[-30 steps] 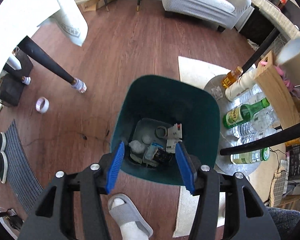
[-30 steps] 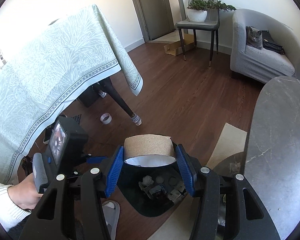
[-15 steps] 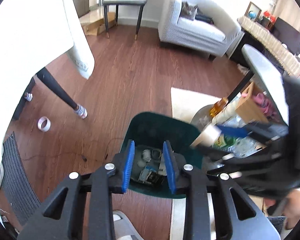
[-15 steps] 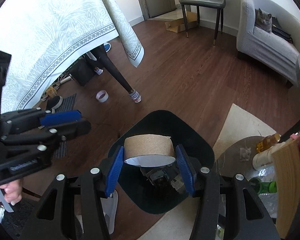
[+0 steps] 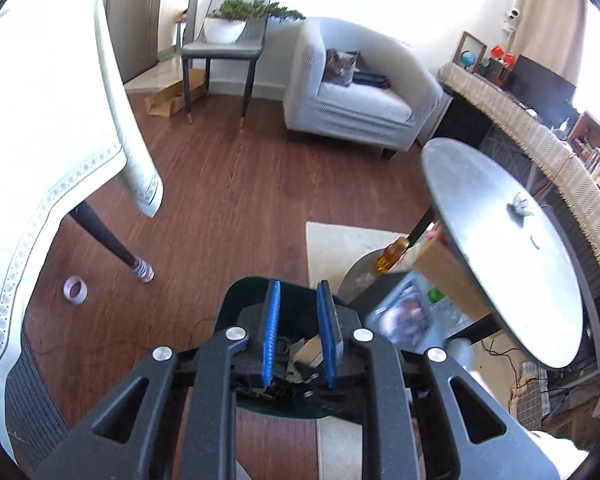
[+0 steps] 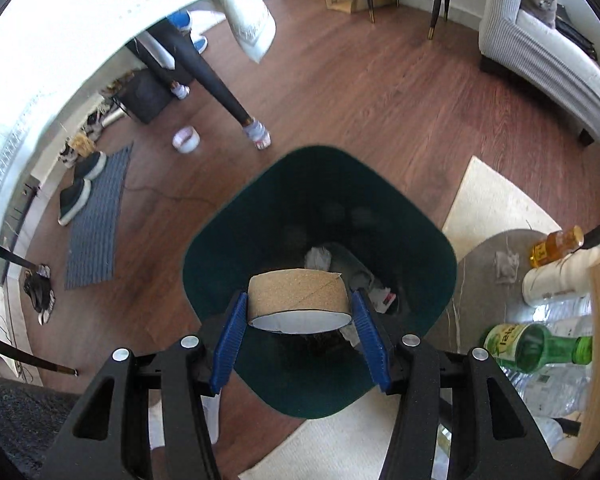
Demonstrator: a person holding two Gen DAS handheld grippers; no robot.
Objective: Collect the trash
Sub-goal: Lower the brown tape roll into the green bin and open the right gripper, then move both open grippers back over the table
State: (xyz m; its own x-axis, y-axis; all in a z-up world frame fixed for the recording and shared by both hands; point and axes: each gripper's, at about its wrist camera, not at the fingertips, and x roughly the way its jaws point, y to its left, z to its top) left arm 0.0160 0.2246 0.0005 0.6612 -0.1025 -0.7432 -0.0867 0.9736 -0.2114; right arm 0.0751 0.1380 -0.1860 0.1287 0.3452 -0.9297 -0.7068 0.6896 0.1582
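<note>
A dark green trash bin (image 6: 320, 208) stands on the wood floor with several scraps of trash (image 6: 376, 296) at its bottom. My right gripper (image 6: 299, 320) is shut on a brown paper cup (image 6: 296, 292) and holds it above the bin's opening, white bottom toward the camera. My left gripper (image 5: 298, 332) is empty, its blue pads a narrow gap apart, raised over the near rim of the bin (image 5: 252, 292) in the left wrist view. A crumpled scrap (image 5: 518, 206) lies on the round grey table (image 5: 500, 272).
Bottles (image 6: 536, 346) and a white tube lie on the table's lower shelf right of the bin. A tape roll (image 6: 186, 140) lies on the floor near a black table leg (image 6: 220, 88) under a draped cloth. A rug, shoes on a mat (image 6: 94, 216), an armchair with a cat (image 5: 342, 68).
My left gripper closed to a narrow gap and tilted up away from the bin. My right gripper moved the cup forward and down over the bin's opening.
</note>
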